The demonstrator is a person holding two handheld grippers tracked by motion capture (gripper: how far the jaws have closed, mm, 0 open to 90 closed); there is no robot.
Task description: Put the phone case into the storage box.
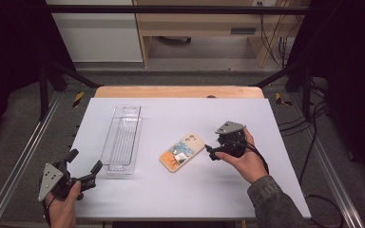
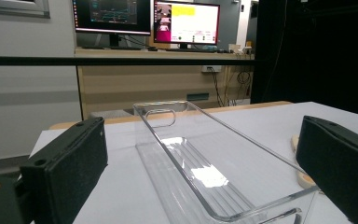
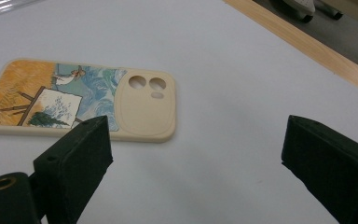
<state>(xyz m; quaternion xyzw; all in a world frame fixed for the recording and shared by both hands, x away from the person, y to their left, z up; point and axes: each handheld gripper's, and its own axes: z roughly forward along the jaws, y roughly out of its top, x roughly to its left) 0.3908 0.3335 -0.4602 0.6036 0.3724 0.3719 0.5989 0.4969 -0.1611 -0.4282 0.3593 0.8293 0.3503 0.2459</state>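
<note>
The phone case (image 1: 182, 152) is lying flat on the white desk (image 1: 190, 194), back side up, cream rubbery edge with a painted scene on it: orange field, blue swirly sky, a little easel. The camera cutout end is pointing away from the person and the case is sitting at a slant, a bit right of the desk's middle.

The right tool (image 1: 211, 152) is sitting just beside the case's right edge with its jaws spread wide, gripping nothing. In the right gripper view, one jaw is overlapping the case's (image 3: 81, 100) near edge, but I can't tell if it's actually touching. The right hand (image 1: 247, 159) is wrapping around the body from behind, wrist angling in from the bottom right.

The left tool (image 1: 83, 164) is hanging wide open too, near the desk's front left corner, empty, aiming at the short end of the clear tray (image 1: 121, 140). The left hand (image 1: 66, 202) is gripping it from below.

The tray (image 2: 205, 168) is running lengthwise away from the person, left of the case and well apart from it.
</note>
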